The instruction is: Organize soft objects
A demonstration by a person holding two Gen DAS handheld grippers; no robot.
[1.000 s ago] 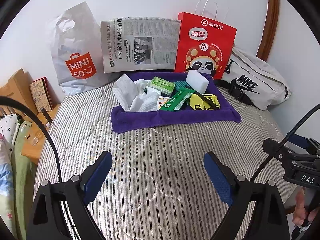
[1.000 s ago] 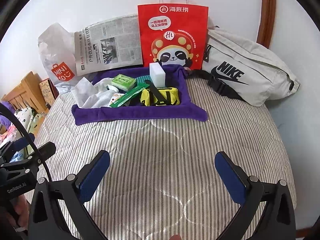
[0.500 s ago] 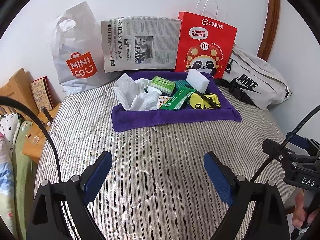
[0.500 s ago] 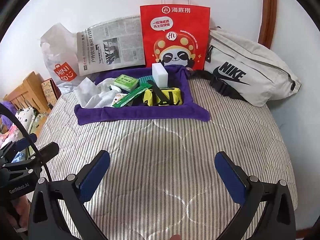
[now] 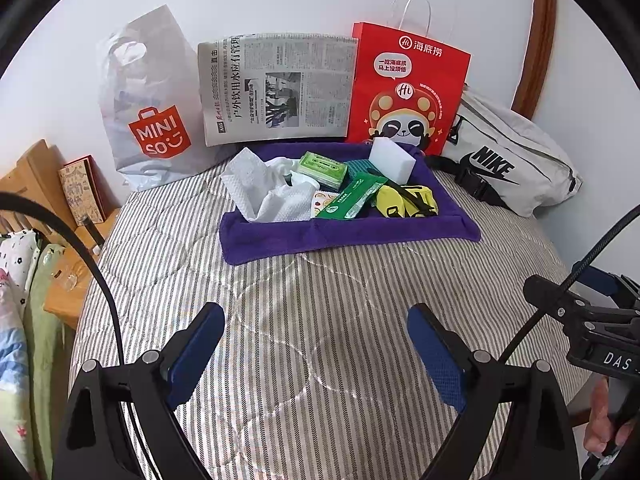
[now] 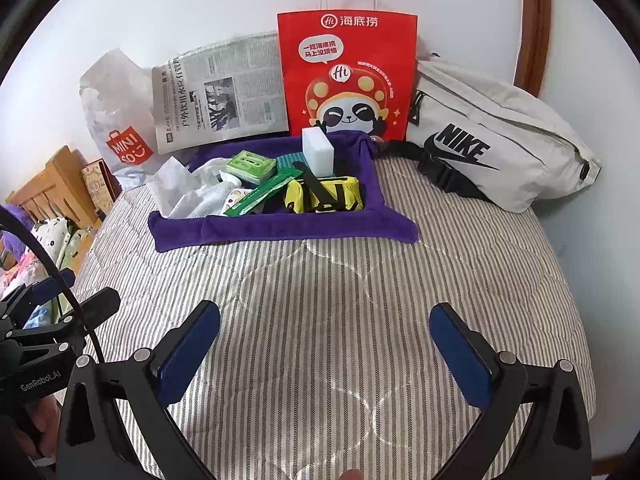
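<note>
Only rightward: left tool (image 6: pixel 24 328) alongside.

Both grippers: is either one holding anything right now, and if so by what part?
Nothing is held. The left gripper and right gripper are both open and empty above the striped quilt.

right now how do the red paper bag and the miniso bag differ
The red paper bag stands stiff and upright with flat sides; the MINISO bag is crumpled and slumps. The red paper bag has thin white loop handles and a panda cartoon; the MINISO bag has a cut-out hand hole and an orange logo. The red paper bag stands right behind the purple cloth tray; the MINISO bag sits off to its left. Both lean against the wall.
</note>
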